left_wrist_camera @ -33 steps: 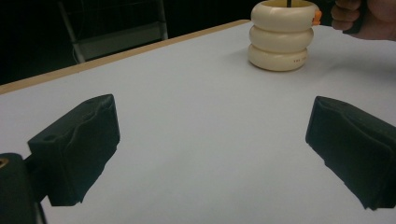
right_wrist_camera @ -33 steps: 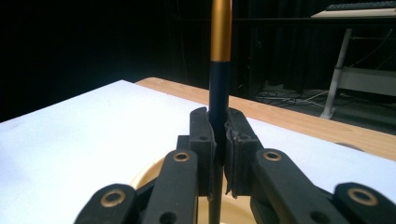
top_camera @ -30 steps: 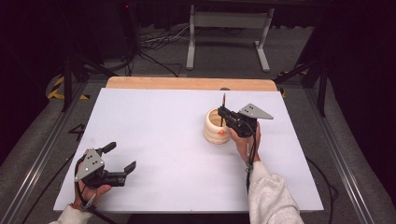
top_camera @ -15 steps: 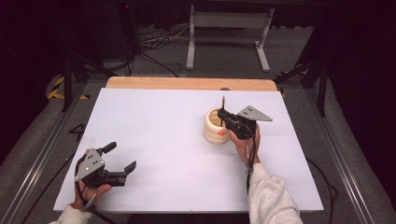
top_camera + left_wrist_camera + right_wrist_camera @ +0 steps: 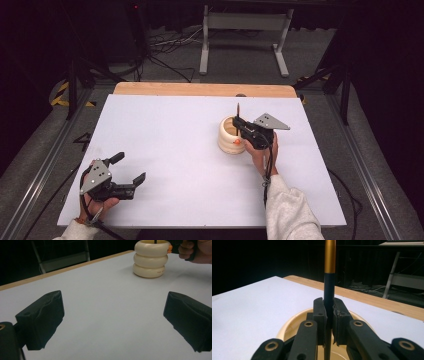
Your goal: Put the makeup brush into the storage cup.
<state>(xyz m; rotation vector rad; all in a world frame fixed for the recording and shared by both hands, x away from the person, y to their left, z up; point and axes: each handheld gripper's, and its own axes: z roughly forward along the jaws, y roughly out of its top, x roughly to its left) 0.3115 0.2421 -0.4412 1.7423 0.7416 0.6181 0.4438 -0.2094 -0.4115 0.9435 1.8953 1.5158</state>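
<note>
Two grippers work this white surface (image 5: pixel 165 135), one per hand. Nearest, at the lower left of the high view, the left gripper (image 5: pixel 131 171) hangs just over the sheet with its jaws spread wide and nothing between them; in the left gripper view its two black pads (image 5: pixel 41 318) stand far apart on either side of bare white. Farther in, right of centre, the right gripper (image 5: pixel 239 125) sits over the mouth of a cream ribbed holder (image 5: pixel 229 142), and its jaws are clamped on a single slim pen (image 5: pixel 329 290), dark in the lower barrel and gold above. The pen stands upright, its lower end down inside the holder and its tip rising above the rim. By the look of it the pen is light, stiff and smooth, so it could slide or pivot between the pads; a hold on the dark barrel near its middle, as here, seems the sound place. The holder, one piece shaped like three stacked rings, looks light enough to tip if the pen drags on its rim. A small orange thing (image 5: pixel 237 141) shows at its side; I cannot tell what it is. Beyond the sheet runs the wooden edge (image 5: pixel 200 89).
</note>
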